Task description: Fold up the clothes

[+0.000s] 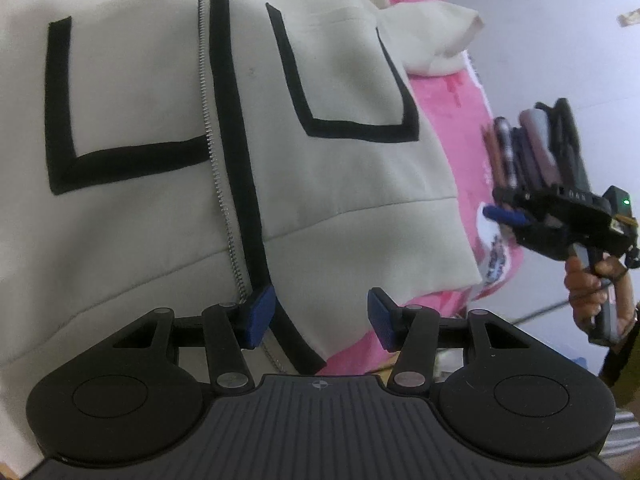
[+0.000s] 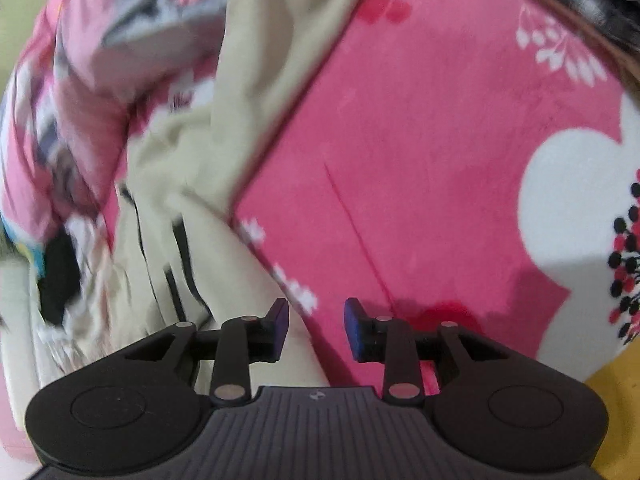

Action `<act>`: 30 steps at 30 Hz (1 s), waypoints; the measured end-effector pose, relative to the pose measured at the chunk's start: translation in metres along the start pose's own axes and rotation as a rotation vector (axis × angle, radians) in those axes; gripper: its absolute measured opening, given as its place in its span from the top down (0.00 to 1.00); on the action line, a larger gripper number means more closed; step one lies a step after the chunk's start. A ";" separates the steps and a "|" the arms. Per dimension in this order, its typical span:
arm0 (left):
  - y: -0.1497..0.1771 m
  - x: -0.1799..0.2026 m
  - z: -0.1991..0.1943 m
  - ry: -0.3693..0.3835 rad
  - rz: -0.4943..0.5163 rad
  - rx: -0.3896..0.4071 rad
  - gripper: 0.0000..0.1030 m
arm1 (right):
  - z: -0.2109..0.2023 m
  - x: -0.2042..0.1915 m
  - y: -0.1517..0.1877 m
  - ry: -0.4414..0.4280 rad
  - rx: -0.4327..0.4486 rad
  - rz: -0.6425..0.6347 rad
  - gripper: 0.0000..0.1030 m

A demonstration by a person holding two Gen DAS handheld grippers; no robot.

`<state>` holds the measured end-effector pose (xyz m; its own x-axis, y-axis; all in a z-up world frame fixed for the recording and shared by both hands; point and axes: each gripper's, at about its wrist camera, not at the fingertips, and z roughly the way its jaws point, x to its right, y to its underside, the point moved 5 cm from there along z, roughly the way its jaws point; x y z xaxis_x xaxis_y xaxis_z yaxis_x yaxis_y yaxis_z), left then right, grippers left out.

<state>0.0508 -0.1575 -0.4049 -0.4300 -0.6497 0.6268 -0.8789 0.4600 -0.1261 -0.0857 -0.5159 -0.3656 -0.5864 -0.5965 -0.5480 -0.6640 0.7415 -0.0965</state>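
1. Left tongs (image 1: 320, 318) half-open, gripping nothing, poised over the cream jacket (image 1: 160, 92) hem by the zipper (image 1: 208, 128)
2. Right tongs (image 2: 316, 330) released, empty, beside the jacket's edge
3. Jacket lies on a pink blanket (image 2: 420, 160)

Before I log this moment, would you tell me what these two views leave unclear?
- Cream jacket: collar and far sleeve cut off by the left wrist view's edges.
- Jacket hem under the left gripper: hidden by the gripper body.
- Right gripper in the left wrist view: its jaws are blurred.
- Patterned cloth in the right wrist view: motion blur hides what it is.
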 end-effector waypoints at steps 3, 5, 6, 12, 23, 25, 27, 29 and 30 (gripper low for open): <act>0.002 0.005 0.000 -0.059 0.011 -0.007 0.50 | 0.007 -0.001 0.013 0.022 -0.062 -0.107 0.69; 0.003 0.007 0.001 -0.102 0.019 -0.018 0.50 | 0.011 0.001 0.017 0.020 -0.093 -0.154 0.69; 0.004 0.009 0.000 -0.123 0.019 -0.022 0.51 | 0.013 0.002 0.017 0.017 -0.098 -0.170 0.69; 0.003 0.023 -0.012 -0.230 -0.004 -0.012 0.50 | 0.032 0.000 0.003 -0.102 -0.120 -0.196 0.69; -0.051 0.093 -0.006 -0.219 0.039 0.091 0.50 | 0.041 -0.011 -0.015 -0.168 -0.060 -0.250 0.69; -0.064 0.107 0.007 -0.198 0.074 0.095 0.50 | 0.041 -0.001 -0.036 -0.162 0.008 -0.169 0.69; -0.072 0.118 0.021 -0.192 0.108 0.092 0.50 | 0.045 0.009 -0.061 -0.165 0.071 -0.064 0.64; -0.076 0.127 0.035 -0.190 0.134 0.082 0.50 | 0.052 0.016 -0.090 -0.176 0.134 0.021 0.54; -0.077 0.130 0.043 -0.191 0.144 0.074 0.50 | 0.056 0.019 -0.104 -0.185 0.163 0.057 0.51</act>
<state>0.0537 -0.3035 -0.3465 -0.5768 -0.6865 0.4428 -0.8155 0.5150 -0.2640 -0.0014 -0.5871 -0.4124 -0.5160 -0.4970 -0.6976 -0.5402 0.8209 -0.1853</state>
